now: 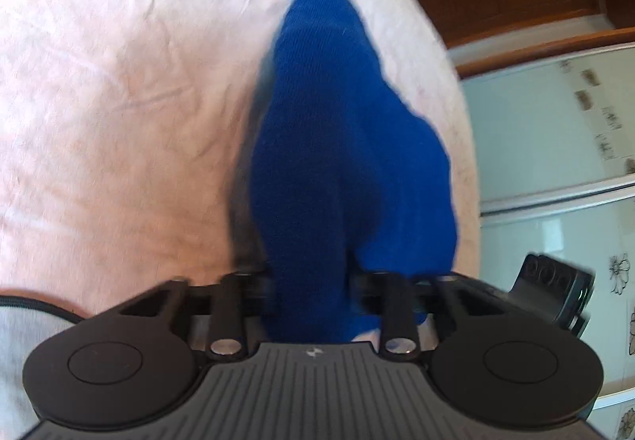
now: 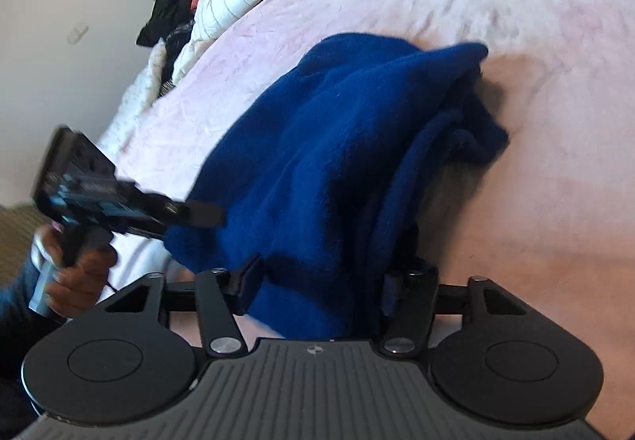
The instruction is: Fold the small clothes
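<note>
A: Blue knit garment (image 2: 317, 146), bunched and partly lifted off the pink bedsheet (image 2: 516, 43). Risk?

B: Likely slippage: thick, layered fabric, caught only at one edge by each gripper; uneven pull probably skews the fold or drops a layer.

A: Left gripper (image 1: 313, 289)?

B: Fingers narrowly parted, clamped on a gathered fold of the garment.

A: Right gripper (image 2: 321, 281)?

B: Fingers somewhat wider, fabric bunched between and pressed; grip apparently held, though blurred. Left gripper also visible at the garment's near corner.
</note>
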Tool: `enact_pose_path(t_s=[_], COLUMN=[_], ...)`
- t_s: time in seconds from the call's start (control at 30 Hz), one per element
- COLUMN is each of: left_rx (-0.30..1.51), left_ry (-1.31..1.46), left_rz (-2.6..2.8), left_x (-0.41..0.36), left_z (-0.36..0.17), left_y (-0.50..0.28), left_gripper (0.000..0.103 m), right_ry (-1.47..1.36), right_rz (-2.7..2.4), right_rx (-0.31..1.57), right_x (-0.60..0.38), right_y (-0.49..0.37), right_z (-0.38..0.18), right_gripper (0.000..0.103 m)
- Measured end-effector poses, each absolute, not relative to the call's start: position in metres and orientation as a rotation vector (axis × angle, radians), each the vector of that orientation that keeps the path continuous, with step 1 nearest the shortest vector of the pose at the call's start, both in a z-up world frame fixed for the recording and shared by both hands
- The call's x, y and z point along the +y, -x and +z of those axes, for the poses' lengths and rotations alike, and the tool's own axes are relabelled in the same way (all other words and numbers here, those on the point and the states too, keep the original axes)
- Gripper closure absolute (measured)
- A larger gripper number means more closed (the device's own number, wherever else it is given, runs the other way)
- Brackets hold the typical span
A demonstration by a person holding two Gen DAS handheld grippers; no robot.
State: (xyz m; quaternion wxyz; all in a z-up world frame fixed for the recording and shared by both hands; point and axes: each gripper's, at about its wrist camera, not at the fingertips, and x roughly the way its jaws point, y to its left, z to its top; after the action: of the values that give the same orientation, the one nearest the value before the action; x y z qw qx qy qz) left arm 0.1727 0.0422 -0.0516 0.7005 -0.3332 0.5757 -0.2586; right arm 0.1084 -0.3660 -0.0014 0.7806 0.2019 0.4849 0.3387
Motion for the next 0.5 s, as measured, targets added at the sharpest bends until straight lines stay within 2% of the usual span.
enact_pose_path(t_s=[0.03, 0.1, 0.13, 0.23, 0.3, 0.33, 0.37, 0.4, 0.47, 0.5], left_rx=[1.299, 1.322, 1.330, 1.367, 1.366, 1.364, 1.357, 1.357, 1.340, 1.306], left_ry=[0.763, 0.779, 0.775, 0.689, 0.729, 0.736, 0.724, 0.695, 0.616, 0.560], left_rz=[-0.575, -0.591, -0.594, -0.569, -0.557, -0.560, -0.567, -0.574, -0.621, -0.649], left_x=[0.044, 0.046, 0.047, 0.048, 0.055, 0.059, 0.060, 0.062, 0.063, 0.064], left_z=[-0.050, -0.042, -0.040, -0.044, -0.055, -0.055, -0.052, -0.047, -0.032, -0.020], left_y=[-0.174, -0.176, -0.176, -0.171, -0.168, -0.166, -0.164, -0.162, -0.160, -0.157], left_gripper=[0.079, 0.079, 0.079, 0.078, 0.078, 0.078, 0.077, 0.072, 0.063, 0.058], right_ry=[-0.627, -0.979, -1.051, -1.003, -0.996, -1.005, -1.016, -1.027, -1.019, -1.015], right_rz=[0.774, 0.859, 0.868, 0.772, 0.702, 0.684, 0.670, 0.668, 0.627, 0.606], right_rx=[1.105, 1.136, 1.148, 1.252, 1.308, 1.294, 1.267, 1.245, 1.192, 1.152], right_x=[-0.379, -0.405, -0.412, -0.415, -0.415, -0.416, -0.419, -0.422, -0.431, -0.437], right_y=[-0.112, -0.119, -0.119, -0.107, -0.096, -0.092, -0.088, -0.084, -0.083, -0.086], right_z=[-0.004, -0.012, -0.014, -0.029, -0.049, -0.055, -0.057, -0.056, -0.046, -0.040], right_gripper=[0.081, 0.081, 0.081, 0.081, 0.077, 0.067, 0.063, 0.059, 0.041, 0.037])
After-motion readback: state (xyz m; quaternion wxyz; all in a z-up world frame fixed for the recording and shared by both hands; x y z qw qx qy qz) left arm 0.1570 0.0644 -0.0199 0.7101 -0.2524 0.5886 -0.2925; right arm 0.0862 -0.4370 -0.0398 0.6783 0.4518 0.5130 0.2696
